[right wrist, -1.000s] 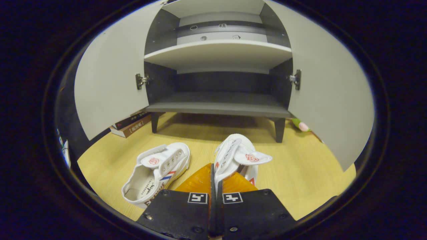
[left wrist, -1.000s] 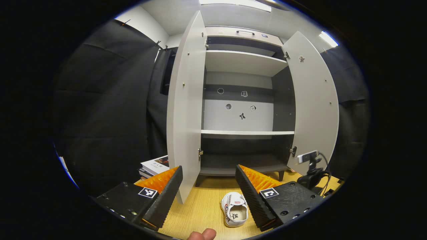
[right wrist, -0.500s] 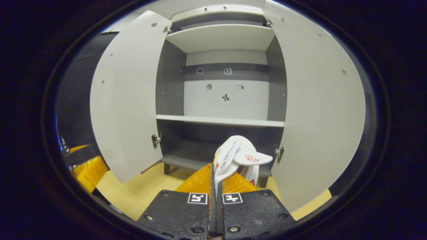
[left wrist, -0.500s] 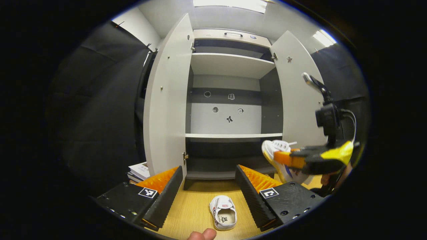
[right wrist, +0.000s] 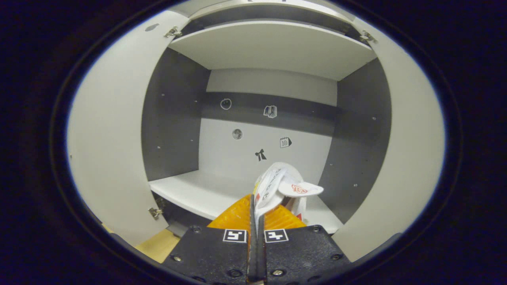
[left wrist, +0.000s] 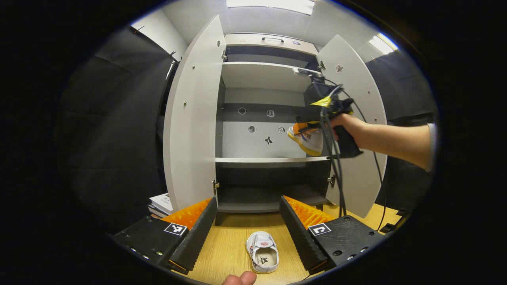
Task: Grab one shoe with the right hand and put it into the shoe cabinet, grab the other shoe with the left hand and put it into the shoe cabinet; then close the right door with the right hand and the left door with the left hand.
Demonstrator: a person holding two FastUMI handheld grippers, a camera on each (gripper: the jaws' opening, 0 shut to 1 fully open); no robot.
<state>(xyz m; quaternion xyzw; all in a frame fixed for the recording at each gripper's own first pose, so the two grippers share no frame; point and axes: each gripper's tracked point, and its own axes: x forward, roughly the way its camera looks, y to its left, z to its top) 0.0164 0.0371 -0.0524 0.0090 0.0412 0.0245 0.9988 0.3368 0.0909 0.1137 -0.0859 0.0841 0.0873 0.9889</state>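
Pinching only a thin edge of the first shoe [right wrist: 279,186], the right gripper [right wrist: 255,221] has its fingers pressed together on it, so the shoe could twist loose and drop short of the middle shelf [right wrist: 206,194] of the shoe cabinet [left wrist: 273,41]. Nearer the floor, the left gripper [left wrist: 247,221] is spread wide above the second shoe [left wrist: 262,257], which lies in front of the cabinet. Both doors [left wrist: 192,118] stand wide, leaving ample entry; the shelf's front lip is the edge to clear.
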